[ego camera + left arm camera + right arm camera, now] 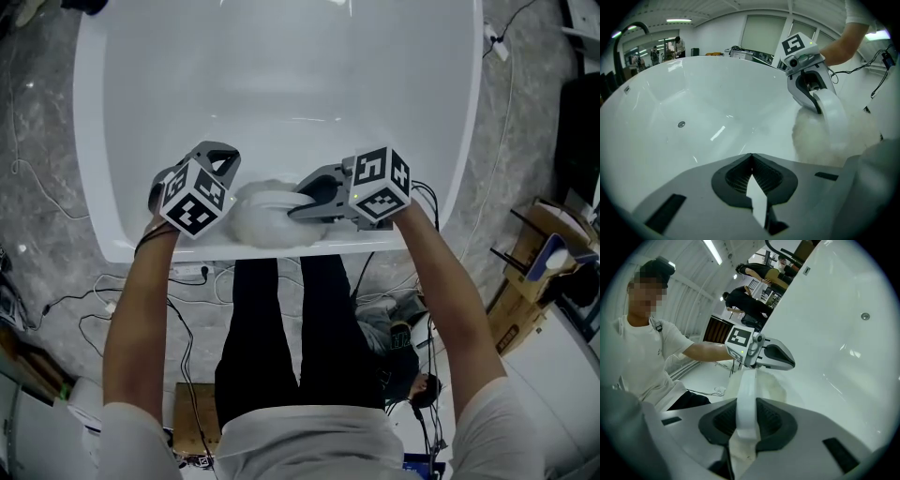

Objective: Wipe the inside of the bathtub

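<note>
Bathtub: white, interior bare and glossy. A fluffy white pad lies against the inner wall at the tub's 6 o'clock end, just inside the near rim.

Right tongs: at the pad's 3 o'clock, clenched on the pad's white handle, which runs between the jaws.

Left tongs: at the pad's 9 o'clock, just beside it, jaws pressed together with nothing between them.

A round metal fitting sits on the far inner wall. Cables lie on the floor at 8 o'clock.
</note>
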